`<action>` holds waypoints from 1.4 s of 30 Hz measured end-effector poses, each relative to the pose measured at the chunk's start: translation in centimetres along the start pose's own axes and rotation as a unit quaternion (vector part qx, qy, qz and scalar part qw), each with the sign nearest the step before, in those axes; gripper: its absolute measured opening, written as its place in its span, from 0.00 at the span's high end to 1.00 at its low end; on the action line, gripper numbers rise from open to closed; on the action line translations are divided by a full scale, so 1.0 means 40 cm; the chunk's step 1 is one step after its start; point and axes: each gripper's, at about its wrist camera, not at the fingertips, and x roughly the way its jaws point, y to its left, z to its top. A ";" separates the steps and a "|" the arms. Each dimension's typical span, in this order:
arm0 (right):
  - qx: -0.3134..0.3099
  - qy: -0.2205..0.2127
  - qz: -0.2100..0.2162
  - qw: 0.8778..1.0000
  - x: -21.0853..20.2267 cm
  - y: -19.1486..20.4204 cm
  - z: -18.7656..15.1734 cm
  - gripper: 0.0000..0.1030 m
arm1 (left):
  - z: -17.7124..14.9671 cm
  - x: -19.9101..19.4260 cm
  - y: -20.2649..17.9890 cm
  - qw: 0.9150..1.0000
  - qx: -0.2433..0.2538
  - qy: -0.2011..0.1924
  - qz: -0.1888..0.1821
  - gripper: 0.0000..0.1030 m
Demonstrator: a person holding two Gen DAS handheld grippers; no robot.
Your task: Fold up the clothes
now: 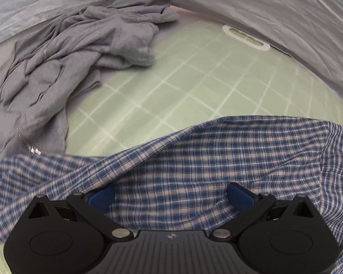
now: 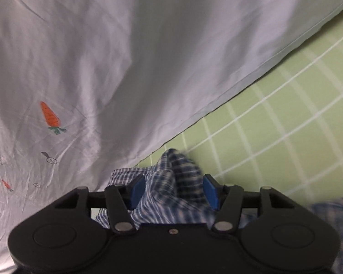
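A blue-and-white plaid shirt [image 1: 217, 150] lies crumpled across the near part of the green checked mat [image 1: 194, 80]. My left gripper [image 1: 171, 194] hovers low over it, its blue pads [image 1: 240, 196] wide apart. Plaid cloth lies between and under them, and a fold covers part of the left pad. In the right wrist view a bunched peak of the same plaid shirt [image 2: 176, 178] stands between the pads [image 2: 209, 191] of my right gripper [image 2: 173, 190] and fills the gap, touching both sides. This bunch is blurred.
A crumpled grey garment [image 1: 68, 64] lies on the mat's far left. A white sheet [image 2: 103, 57] printed with small carrots [image 2: 50, 116] borders the mat [image 2: 285, 125] along its far edge. A white-rimmed handle slot [image 1: 245, 37] sits at the mat's far end.
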 end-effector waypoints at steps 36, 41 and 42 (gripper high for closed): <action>-0.292 -0.122 -0.200 0.927 -0.403 0.009 -0.564 0.00 | -0.344 -0.276 0.111 0.994 0.012 -0.049 -0.099 0.00; -0.242 -0.126 -0.215 0.938 -0.495 -0.070 -0.727 0.00 | -0.478 -0.304 0.160 0.992 0.017 -0.027 -0.124 0.05; -0.233 -0.127 -0.217 0.940 -0.513 -0.084 -0.756 0.00 | -0.496 -0.307 0.165 0.991 0.021 -0.024 -0.133 0.10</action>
